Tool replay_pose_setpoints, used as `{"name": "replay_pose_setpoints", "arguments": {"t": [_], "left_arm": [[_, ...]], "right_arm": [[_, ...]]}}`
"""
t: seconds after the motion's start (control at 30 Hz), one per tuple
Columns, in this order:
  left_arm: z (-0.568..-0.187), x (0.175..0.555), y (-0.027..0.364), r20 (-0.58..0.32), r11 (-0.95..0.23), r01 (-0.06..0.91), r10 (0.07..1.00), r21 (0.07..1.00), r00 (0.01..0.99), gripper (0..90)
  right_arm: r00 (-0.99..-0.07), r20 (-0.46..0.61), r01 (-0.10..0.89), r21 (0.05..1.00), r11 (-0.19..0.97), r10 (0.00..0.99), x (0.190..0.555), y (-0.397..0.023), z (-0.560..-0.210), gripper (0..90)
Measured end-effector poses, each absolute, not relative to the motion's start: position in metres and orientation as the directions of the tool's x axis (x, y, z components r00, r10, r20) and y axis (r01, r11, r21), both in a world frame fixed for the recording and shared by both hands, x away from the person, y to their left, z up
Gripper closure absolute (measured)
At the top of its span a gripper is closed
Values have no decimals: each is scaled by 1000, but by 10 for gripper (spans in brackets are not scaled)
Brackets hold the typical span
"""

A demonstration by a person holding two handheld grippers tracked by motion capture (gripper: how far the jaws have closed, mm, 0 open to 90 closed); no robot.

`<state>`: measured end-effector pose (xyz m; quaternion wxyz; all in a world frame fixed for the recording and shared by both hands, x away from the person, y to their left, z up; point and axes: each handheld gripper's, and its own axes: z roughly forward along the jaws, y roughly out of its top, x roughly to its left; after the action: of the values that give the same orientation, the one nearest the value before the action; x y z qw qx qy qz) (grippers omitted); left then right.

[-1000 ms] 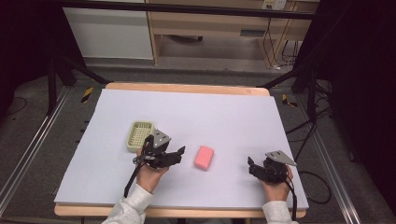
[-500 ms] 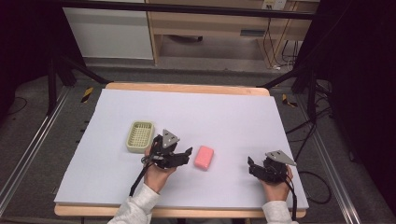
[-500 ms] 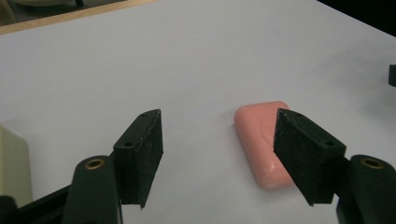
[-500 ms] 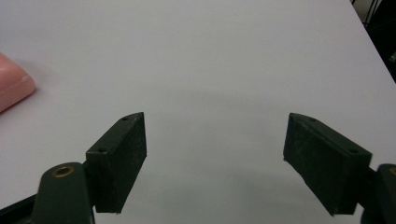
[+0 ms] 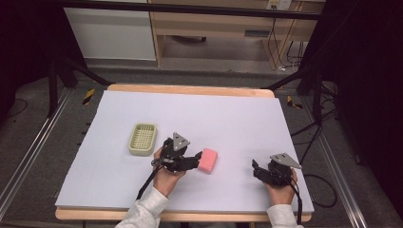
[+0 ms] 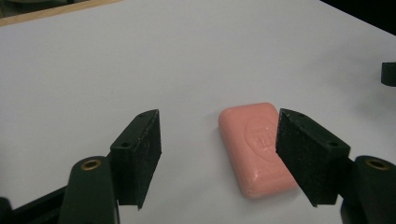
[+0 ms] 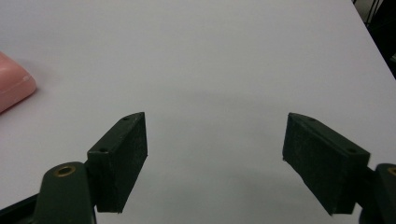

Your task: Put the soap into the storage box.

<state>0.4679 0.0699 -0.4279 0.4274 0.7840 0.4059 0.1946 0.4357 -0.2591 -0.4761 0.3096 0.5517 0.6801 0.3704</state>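
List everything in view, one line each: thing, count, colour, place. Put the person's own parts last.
soap bar: 1, pink, lying flat near the table's middle front, between the left gripper's open jaws but off-centre, close to one jaw
basket: 1, pale green, slotted, left of the soap, apart from it
table: 1, white sheet over a wooden top
left gripper: 1, black, open around the soap
right gripper: 1, black, open over bare table at the front right
hands: 2, one behind each gripper, white sleeves
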Motion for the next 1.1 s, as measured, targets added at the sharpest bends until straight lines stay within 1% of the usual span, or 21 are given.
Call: {"name": "replay_pose_setpoints", "arguments": {"t": [0.2,0.57,0.73,0.83,1.1], "left_arm": [[-432,471,60,-33,-321,478,803,818,595,278],[-437,473,46,-43,-325,486,796,811,604,262],[-437,473,41,-34,-341,489,793,803,608,248],[-438,475,38,-30,-354,499,792,791,609,229],[-444,476,29,-23,-378,510,786,773,617,228]], "right_arm": [[-200,-10,523,845,115,980,436,-259,-476,222],[-198,-4,522,846,109,980,436,-261,-476,221],[-198,-6,522,846,110,980,436,-261,-476,220],[-199,-6,524,844,112,980,436,-261,-476,219],[-200,-5,528,842,112,980,436,-261,-476,222]]}}
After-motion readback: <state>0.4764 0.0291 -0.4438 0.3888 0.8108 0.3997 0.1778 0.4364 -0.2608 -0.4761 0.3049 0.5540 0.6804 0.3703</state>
